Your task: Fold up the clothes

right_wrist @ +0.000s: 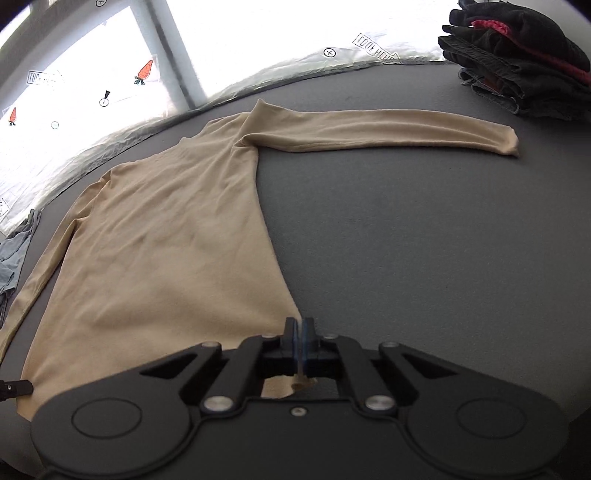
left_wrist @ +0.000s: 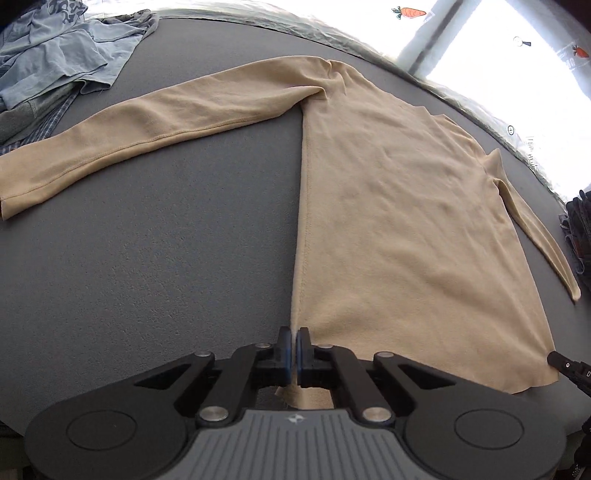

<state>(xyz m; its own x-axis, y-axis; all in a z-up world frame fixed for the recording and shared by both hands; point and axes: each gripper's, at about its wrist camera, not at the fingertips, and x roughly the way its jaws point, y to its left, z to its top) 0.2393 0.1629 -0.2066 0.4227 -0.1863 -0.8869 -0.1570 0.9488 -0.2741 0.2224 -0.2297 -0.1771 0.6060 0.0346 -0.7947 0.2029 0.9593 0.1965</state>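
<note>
In the left wrist view, the left tool [left_wrist: 294, 341] is sitting at the bottom centre of the frame with its blue-padded jaws clenched on the hem corner of a beige long-sleeved top [left_wrist: 406, 221], the cloth passing between the pads and showing again beneath them. The top is lying flat on the grey table [left_wrist: 166, 277], its body filling the centre and right of the frame, one sleeve [left_wrist: 147, 129] stretching out toward the left edge and the other sleeve [left_wrist: 535, 229] running down the right side. A heap of light blue and grey clothes [left_wrist: 62, 55] is resting in the upper left corner, and a dark pile [left_wrist: 580, 221] is peeking in at the right edge. The tip of the other tool is showing at the lower right, at the far hem corner. In the right wrist view, the right tool [right_wrist: 299, 328] is at the bottom centre, its jaws clenched on the opposite hem corner of the same top [right_wrist: 166, 240], a bit of cloth hanging out behind the pads. The body is spreading across the left and centre, with one sleeve [right_wrist: 388, 129] extending toward the upper right. A stack of folded dark garments [right_wrist: 517, 59] is sitting in the upper right corner, near the sleeve cuff but apart from it. A bright window [right_wrist: 277, 33] with carrot stickers [right_wrist: 144, 71] is filling the top.
</note>
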